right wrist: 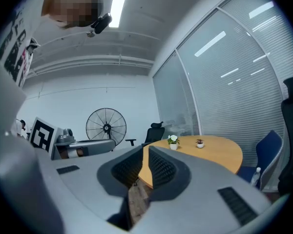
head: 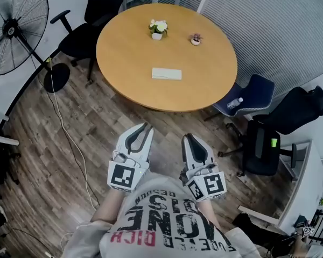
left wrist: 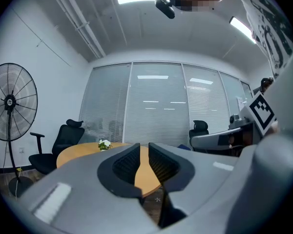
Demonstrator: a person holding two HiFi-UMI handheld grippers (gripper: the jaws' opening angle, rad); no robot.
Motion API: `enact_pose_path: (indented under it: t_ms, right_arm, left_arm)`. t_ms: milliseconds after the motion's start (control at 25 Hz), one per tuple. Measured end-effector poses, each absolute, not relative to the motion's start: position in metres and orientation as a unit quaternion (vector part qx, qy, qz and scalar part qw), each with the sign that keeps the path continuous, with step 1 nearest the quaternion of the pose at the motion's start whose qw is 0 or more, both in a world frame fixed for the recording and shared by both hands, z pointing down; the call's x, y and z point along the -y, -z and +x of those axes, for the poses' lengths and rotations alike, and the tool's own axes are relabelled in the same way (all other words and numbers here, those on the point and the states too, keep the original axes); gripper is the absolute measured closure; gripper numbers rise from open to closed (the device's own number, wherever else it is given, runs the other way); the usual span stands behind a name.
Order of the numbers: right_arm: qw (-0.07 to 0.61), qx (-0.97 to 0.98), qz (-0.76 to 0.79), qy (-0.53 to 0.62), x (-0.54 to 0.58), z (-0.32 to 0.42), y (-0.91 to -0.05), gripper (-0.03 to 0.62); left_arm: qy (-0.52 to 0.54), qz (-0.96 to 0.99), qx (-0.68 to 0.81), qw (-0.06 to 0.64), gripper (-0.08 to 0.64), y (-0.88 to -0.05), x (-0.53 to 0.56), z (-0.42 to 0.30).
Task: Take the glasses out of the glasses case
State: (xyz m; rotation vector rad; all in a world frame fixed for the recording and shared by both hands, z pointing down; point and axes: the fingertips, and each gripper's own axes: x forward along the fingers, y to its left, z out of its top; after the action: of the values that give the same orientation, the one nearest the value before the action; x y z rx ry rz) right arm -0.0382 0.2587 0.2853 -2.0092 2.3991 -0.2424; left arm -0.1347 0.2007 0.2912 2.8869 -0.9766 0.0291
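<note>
Round wooden table (head: 129, 52) at 12 o'clock: white rectangular glasses case (head: 167, 73) unopened, task not started; left gripper (head: 147, 127) jaws slightly apart, right gripper (head: 187, 137) jaws together, both empty.

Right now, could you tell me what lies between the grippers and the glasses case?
Only wood floor and bare table before the glasses case, as the head view shows.

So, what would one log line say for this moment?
glasses case: on table, untouched | left claw: open, empty | right claw: shut, empty | both short of table
</note>
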Motion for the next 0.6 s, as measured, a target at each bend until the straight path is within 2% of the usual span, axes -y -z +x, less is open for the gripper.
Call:
enact_pose_path:
  t_ms: [600]
  right_arm:
    - [0.004,-0.744,-0.66,0.102,-0.204,-0.029,-0.303,0.566]
  left_arm:
    - [-0.024,0.947,0.316,0.047,0.506,-0.312,-0.135,-0.137]
